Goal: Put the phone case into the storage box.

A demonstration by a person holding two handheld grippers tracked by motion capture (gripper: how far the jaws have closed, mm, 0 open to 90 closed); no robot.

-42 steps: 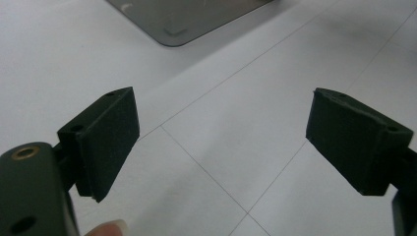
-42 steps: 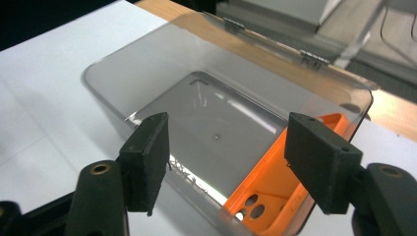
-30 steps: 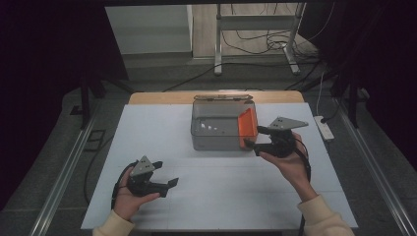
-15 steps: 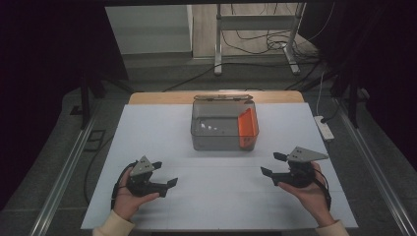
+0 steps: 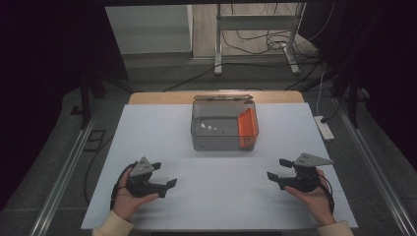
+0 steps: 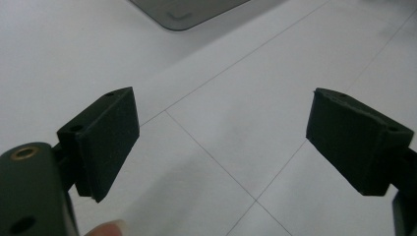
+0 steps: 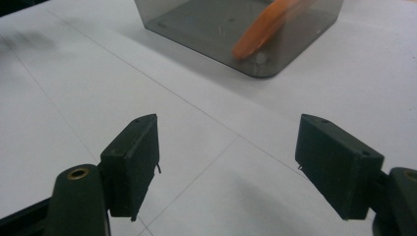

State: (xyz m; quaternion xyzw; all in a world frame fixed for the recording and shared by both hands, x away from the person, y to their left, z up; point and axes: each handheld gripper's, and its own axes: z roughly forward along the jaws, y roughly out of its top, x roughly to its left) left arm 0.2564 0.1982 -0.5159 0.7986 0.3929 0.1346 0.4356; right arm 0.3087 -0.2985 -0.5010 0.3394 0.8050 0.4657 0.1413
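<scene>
White table: one bin, two tongs.

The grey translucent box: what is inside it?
Inside the grey translucent box an orange flat piece leans tilted against its right wall. The rest of the floor looks bare apart from pale glints. Whatever lies under the orange piece is covered.
</scene>
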